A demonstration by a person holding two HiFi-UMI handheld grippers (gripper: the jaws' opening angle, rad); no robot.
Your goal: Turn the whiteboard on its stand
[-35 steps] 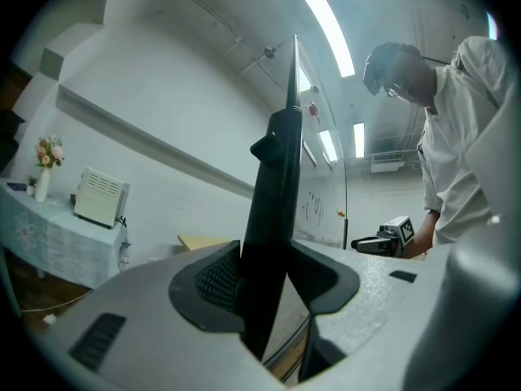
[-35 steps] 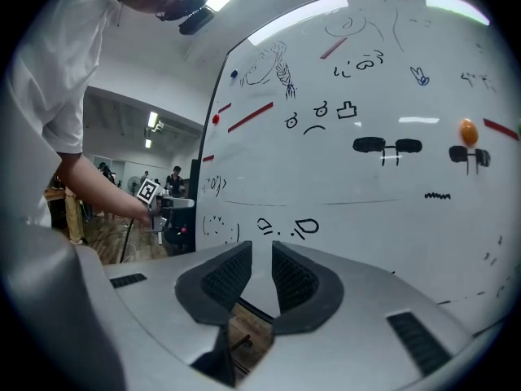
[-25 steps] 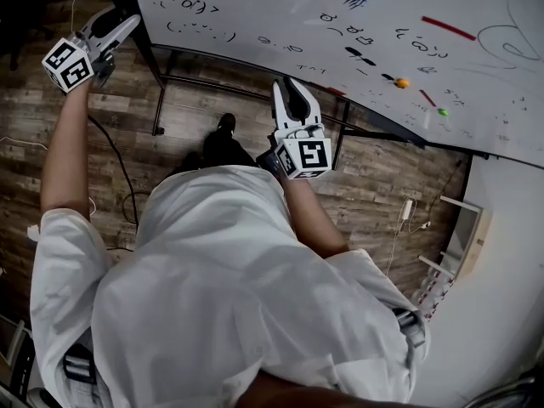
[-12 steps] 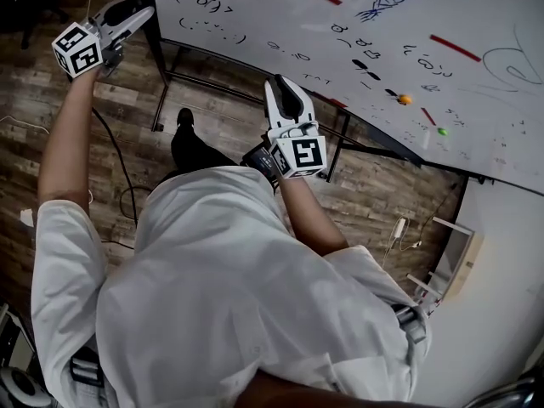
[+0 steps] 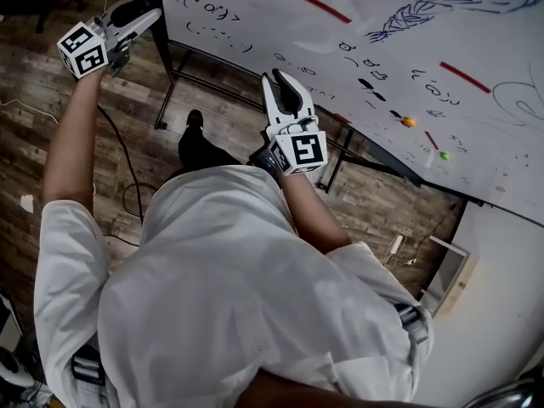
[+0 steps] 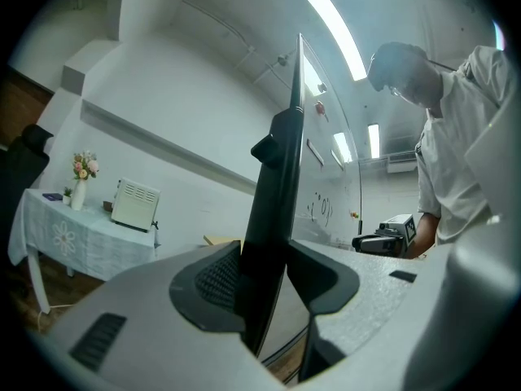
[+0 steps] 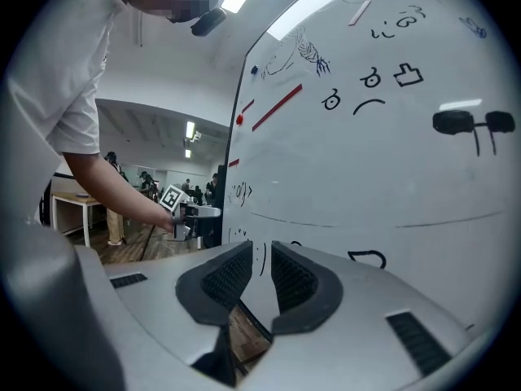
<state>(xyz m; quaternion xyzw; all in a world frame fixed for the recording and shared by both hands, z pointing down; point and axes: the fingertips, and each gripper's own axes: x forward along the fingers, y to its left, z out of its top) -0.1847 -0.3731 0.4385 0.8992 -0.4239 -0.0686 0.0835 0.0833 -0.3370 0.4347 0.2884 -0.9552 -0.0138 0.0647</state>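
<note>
**Board tilted, only one real hold**

My left tongs (image 5: 146,17) are clenched on the board's (image 5: 382,66) side frame. My right tongs (image 5: 279,82) are nearly closed and grip nothing, with their tips at its lower edge. The board hangs tilted on its stand (image 5: 374,167). I reckon the right tips could skid on the slick face, and the frame might then twist out of my left.

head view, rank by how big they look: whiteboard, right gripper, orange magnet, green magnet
1. whiteboard: by far the largest, running out of the picture
2. right gripper: much smaller than the board
3. orange magnet and green magnet: both tiny dots on the board, too alike to rank
</note>
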